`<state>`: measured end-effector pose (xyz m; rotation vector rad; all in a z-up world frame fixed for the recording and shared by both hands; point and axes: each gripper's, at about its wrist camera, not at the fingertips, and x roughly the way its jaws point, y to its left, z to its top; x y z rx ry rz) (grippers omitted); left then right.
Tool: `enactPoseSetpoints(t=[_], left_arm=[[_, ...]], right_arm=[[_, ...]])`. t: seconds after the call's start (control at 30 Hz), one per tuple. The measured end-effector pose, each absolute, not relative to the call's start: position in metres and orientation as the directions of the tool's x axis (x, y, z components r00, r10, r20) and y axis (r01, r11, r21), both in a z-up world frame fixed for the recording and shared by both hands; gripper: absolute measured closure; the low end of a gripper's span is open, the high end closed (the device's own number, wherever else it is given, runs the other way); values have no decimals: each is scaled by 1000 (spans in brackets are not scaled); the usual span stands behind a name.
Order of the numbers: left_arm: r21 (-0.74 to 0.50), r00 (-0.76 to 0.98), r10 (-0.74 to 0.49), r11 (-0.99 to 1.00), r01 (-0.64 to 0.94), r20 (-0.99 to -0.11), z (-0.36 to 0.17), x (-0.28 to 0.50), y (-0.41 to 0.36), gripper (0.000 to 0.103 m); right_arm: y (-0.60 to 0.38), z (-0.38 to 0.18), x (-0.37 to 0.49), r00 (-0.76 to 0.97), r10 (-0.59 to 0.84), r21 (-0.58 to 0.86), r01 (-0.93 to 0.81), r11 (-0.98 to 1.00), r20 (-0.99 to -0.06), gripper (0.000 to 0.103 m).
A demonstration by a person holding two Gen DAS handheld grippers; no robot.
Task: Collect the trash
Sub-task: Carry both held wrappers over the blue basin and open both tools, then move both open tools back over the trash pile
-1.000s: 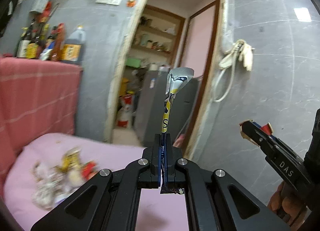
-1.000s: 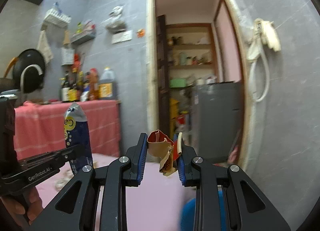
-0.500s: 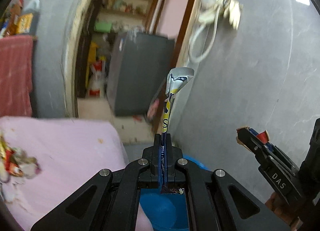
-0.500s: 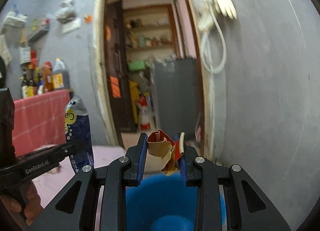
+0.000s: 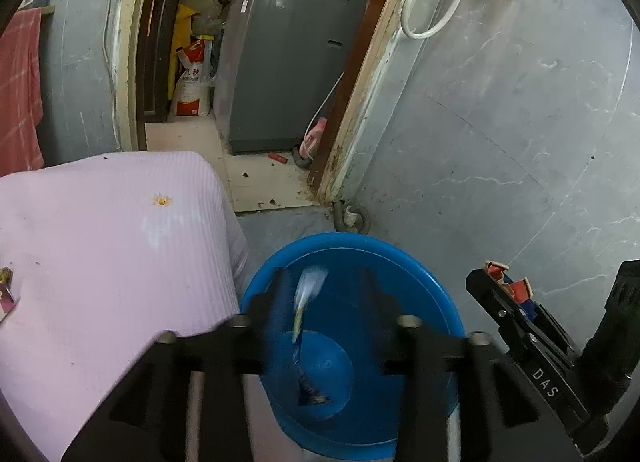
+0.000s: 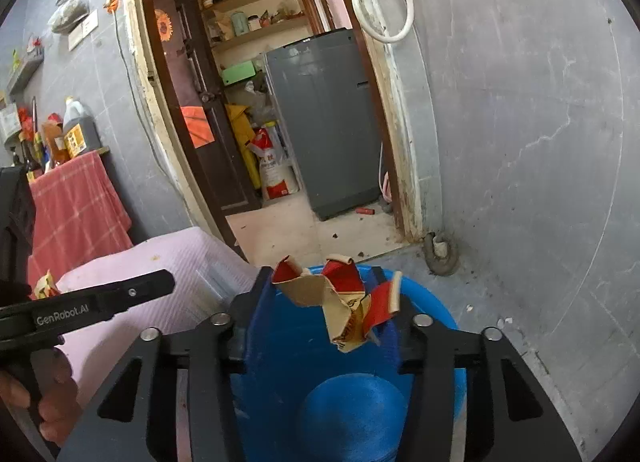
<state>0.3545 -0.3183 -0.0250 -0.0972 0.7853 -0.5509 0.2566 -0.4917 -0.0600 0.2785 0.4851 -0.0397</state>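
A blue bucket (image 5: pixel 436 298) stands on the floor beside the pink-clothed table (image 5: pixel 120 242). My left gripper (image 5: pixel 324 286) hangs over it, blurred, its jaws opening. A blue, yellow and silver wrapper (image 5: pixel 306 302) drops loose between them into the bucket. My right gripper (image 6: pixel 328 286) is also above the bucket (image 6: pixel 436 306), its jaws opening. A crumpled red and tan carton (image 6: pixel 340 302) still spans the gap and touches both fingers. Each gripper shows in the other's view: the right gripper (image 5: pixel 500 286) and the left gripper (image 6: pixel 160 286).
More wrappers lie at the table's left edge (image 5: pixel 6 290). Behind the bucket is a doorway with a grey washing machine (image 5: pixel 288 62) and a sack. A grey tiled wall (image 5: pixel 520 142) closes the right side. A red checked cloth (image 6: pixel 76 202) with bottles is at far left.
Both grippers swung right and down, from above the table to above the blue bucket. The left jaws opened and let go of the wrapper. The right jaws widened and the carton spread.
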Motion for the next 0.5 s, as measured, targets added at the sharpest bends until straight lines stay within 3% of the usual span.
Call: enactPoseSetpoints(t=[0.13,0.23,0.4,0.5], left_arm=[[-291,589,-514,852,435,-624,-22,347,-311,66],[-297,617,-508,858,418,-600,-14,340,-302,53],[-293,667,-493,870,397,-559,9,328,-282,49],[-296,705,-478,878,376,-524,24,318,-263,37]], right_arm=[[-492,-54,261,883,34,260,101,960,-468,50],[-490,-46,261,885,26,241,99,965,-466,43],[-485,-27,259,898,22,236,92,967,-440,28],[-477,-10,252,913,14,230,88,969,-407,22]])
